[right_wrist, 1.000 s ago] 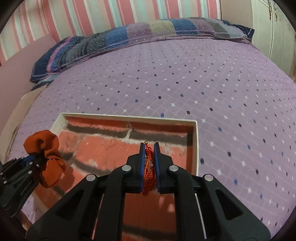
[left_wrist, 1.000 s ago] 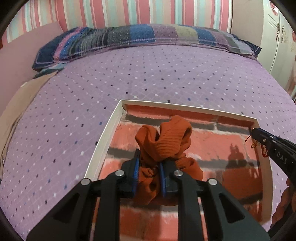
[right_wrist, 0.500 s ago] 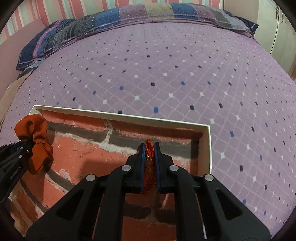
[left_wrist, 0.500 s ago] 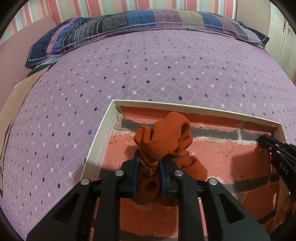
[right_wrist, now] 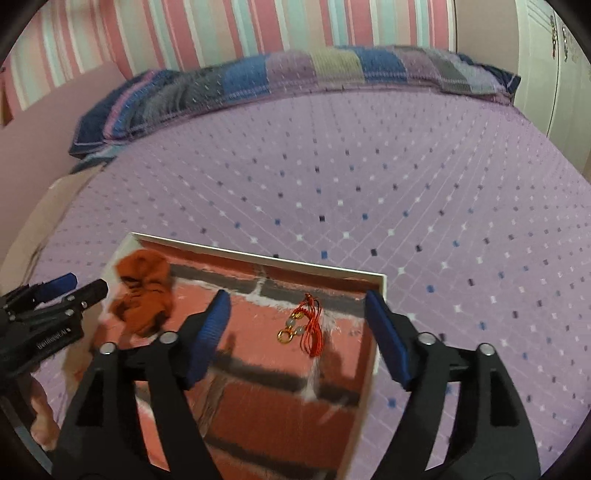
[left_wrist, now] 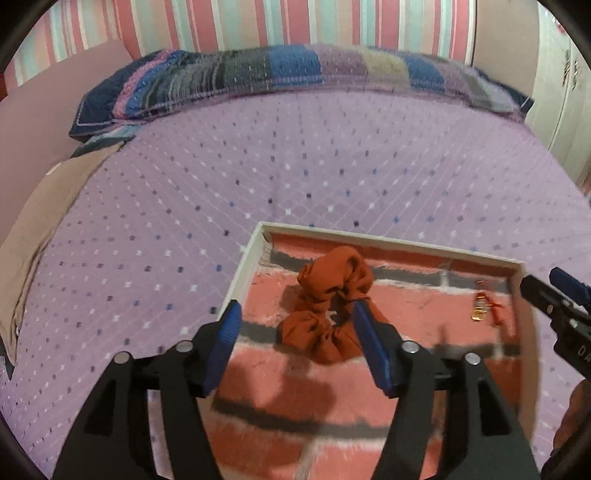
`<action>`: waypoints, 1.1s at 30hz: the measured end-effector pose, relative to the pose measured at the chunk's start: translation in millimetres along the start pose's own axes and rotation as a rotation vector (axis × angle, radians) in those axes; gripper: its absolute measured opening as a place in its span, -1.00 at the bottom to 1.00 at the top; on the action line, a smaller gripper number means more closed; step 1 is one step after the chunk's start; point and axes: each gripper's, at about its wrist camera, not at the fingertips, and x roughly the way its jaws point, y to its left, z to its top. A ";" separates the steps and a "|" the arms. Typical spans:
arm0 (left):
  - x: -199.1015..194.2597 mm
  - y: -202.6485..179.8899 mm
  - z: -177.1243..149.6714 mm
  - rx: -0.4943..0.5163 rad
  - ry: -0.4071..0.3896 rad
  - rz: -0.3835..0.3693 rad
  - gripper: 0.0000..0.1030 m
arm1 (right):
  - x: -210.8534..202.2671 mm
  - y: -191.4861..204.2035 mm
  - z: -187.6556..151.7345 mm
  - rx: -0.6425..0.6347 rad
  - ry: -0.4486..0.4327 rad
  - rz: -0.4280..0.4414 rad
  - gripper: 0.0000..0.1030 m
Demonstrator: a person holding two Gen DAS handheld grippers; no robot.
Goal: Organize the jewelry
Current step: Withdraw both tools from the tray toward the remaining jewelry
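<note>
Shallow white-rimmed tray (left_wrist: pixel 236 280) with a brick-pattern floor, resting on a bed (left_wrist: pixel 295 177) covered by a lilac sheet dotted with small diamonds. Left tool (left_wrist: pixel 299 332): jaws apart and opening, blue pads angled outward; the rust-orange scrunchie (left_wrist: pixel 328 306) lies between them on the tray floor. The right-hand pad overlaps its edge in this view, and contact there cannot be settled. In the right wrist view the same scrunchie (right_wrist: pixel 144 295) sits in the tray's far left corner, just ahead of the left tool (right_wrist: pixel 85 288), which enters from the left edge.

Right tool (right_wrist: pixel 299 325): jaws wide and opening, nothing pressed between the pads. Below and between them lies a red cord charm (right_wrist: pixel 304 325) with a gold ring, pale beads and a red tassel, loose on the tray floor near the right-hand rim (right_wrist: pixel 380 295). From the left wrist view the charm (left_wrist: pixel 484 310) appears small beside the right wall, just ahead of the right tool (left_wrist: pixel 546 288).

Scrunchie and charm lie well apart, at opposite sides of the tray. A striped multicolour pillow (left_wrist: pixel 280 77) runs along the head of the bed against a pink-and-teal striped wall (left_wrist: pixel 258 22). A hand shows faintly at the lower edges of both views.
</note>
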 end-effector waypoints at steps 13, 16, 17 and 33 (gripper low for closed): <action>-177.2 49.0 -63.8 -0.011 -0.204 0.031 0.62 | -144.5 -14.1 -40.9 -0.048 -0.095 -0.006 0.88; -202.7 60.1 -87.7 -0.030 -0.219 0.017 0.63 | -168.8 -15.0 -60.0 -0.060 -0.101 -0.018 0.91; -208.6 62.6 -93.2 -0.036 -0.225 0.015 0.63 | -176.5 -15.7 -67.3 -0.062 -0.103 -0.019 0.91; -285.1 65.4 -209.3 -0.042 -0.309 0.041 0.80 | -257.1 -2.8 -169.8 -0.090 -0.179 -0.085 0.91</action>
